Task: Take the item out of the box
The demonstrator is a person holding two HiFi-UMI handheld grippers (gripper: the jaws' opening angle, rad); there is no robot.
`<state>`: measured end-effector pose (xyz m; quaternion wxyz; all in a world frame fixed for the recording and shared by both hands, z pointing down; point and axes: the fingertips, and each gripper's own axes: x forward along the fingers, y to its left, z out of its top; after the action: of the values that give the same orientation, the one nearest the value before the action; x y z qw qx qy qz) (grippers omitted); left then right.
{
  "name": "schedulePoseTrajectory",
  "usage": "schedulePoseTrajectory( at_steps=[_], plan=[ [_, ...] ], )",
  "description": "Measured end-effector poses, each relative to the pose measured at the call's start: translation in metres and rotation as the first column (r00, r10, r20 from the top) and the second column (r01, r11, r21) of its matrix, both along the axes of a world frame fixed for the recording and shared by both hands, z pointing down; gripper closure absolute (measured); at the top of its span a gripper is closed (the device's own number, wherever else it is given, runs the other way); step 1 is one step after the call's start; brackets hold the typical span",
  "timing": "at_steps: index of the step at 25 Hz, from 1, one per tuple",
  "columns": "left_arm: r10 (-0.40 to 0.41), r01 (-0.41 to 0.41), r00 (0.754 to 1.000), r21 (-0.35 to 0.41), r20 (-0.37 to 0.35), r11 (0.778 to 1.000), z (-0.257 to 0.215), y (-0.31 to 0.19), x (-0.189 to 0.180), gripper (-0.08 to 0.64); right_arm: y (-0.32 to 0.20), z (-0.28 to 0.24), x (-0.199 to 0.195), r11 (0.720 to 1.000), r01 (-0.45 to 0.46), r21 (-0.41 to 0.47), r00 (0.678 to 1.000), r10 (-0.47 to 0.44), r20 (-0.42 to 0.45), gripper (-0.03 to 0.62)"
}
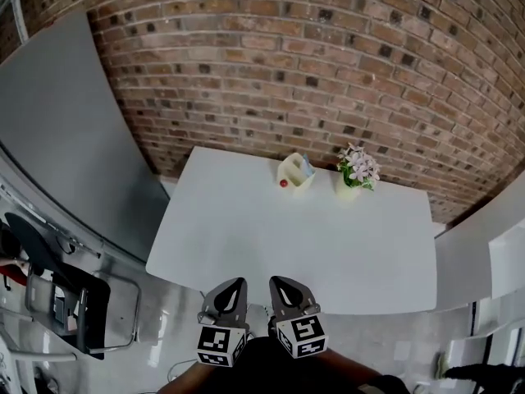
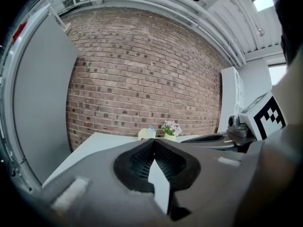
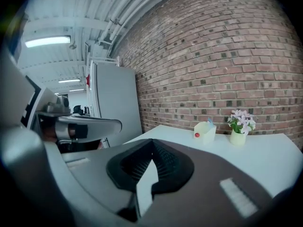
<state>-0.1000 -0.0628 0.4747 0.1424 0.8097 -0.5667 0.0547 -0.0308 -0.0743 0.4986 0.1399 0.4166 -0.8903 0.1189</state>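
- Counted two grippers: left gripper (image 1: 235, 284), right gripper (image 1: 280, 281)
- Counted two marker cubes (image 1: 221, 345), one per gripper
- Noted one table (image 1: 246, 245), white
- Noted one box (image 1: 294, 175), pale yellow, with one red dot (image 1: 284, 184)
- Noted one flower pot (image 1: 353, 183), pink blooms
- Noted one chair (image 1: 49, 269), dark
- Noted one brick wall (image 1: 271, 64)

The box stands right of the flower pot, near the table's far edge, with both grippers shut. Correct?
Not quite: in the head view the box stands left of the flower pot, near the table's far edge; the left gripper and right gripper are shut.
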Motion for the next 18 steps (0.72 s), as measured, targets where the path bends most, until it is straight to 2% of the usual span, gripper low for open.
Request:
schedulePoseTrajectory(
  at_steps=[10,18],
  plan=[
    [0.007,-0.007,1.0,-0.009,0.011,1.0,0.003,-0.079,0.018,0.555,-0.08,0.013,0.019,0.998,-0.035,-0.051,0.999,0.036,0.016,0.591],
    [0.039,-0.039,0.999,0.002,0.027,0.999,0.005,-0.147,0.037,0.555,-0.145,0.014,0.033,0.998,-0.054,-0.039,0.999,0.054,0.0,0.591]
  ],
)
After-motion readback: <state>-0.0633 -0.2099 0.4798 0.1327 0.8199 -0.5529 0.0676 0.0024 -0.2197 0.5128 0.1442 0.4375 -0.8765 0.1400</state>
